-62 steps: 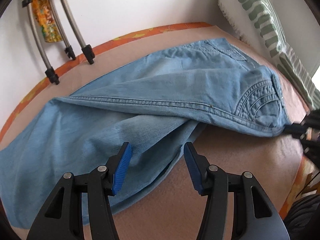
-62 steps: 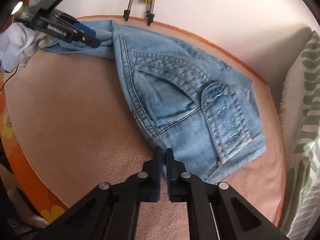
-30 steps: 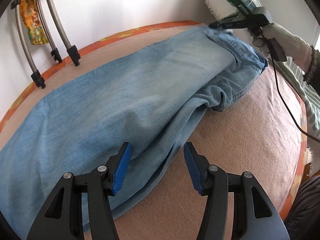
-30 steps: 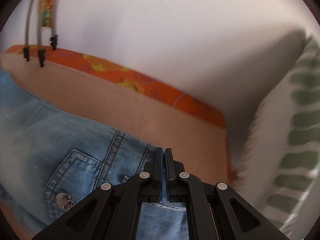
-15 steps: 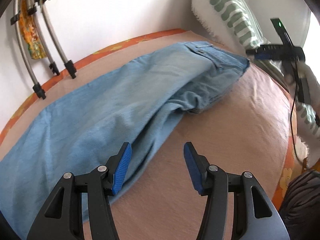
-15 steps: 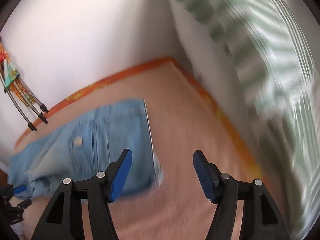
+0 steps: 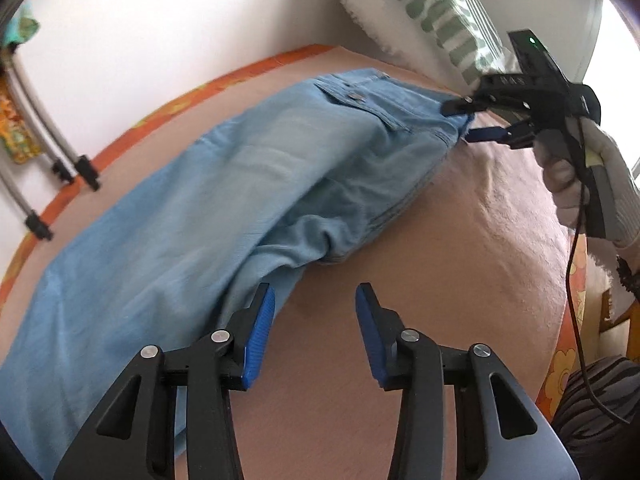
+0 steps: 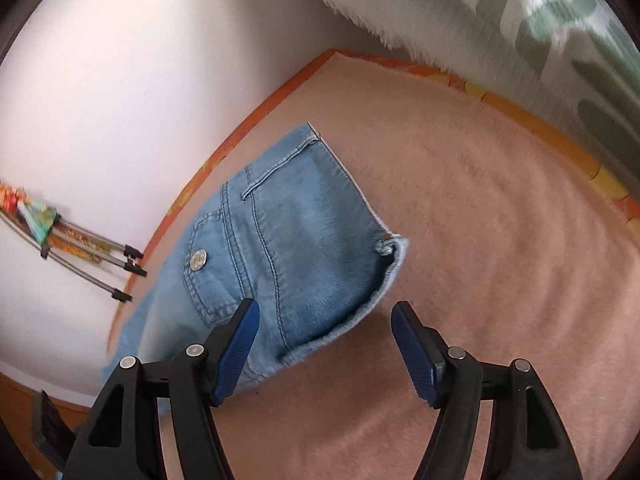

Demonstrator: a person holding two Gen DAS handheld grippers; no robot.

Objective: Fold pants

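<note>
My two grippers – left (image 7: 312, 332) and right (image 8: 326, 350) – are both spread and hold nothing, while the jeans (image 7: 224, 200) lie lengthwise on the bed (image 7: 460, 260) – soft but rather heavy, so I judge the thick waistband the best place to pinch.

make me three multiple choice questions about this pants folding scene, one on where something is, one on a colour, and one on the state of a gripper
1. Where does the striped pillow stand?
A. on the jeans
B. beyond the waist end of the jeans, against the wall
C. under the left gripper

2. What colour are the gripper pads?
A. red
B. green
C. blue

3. How is the right gripper?
A. open, holding nothing
B. shut on the waistband
C. shut on the pillow

Answers:
1 B: in the left wrist view the pillow rises past the waistband of the jeans.
2 C: both grippers show blue ribbed pads.
3 A: its jaws stand wide apart above the blanket, and the left gripper is open too.
</note>
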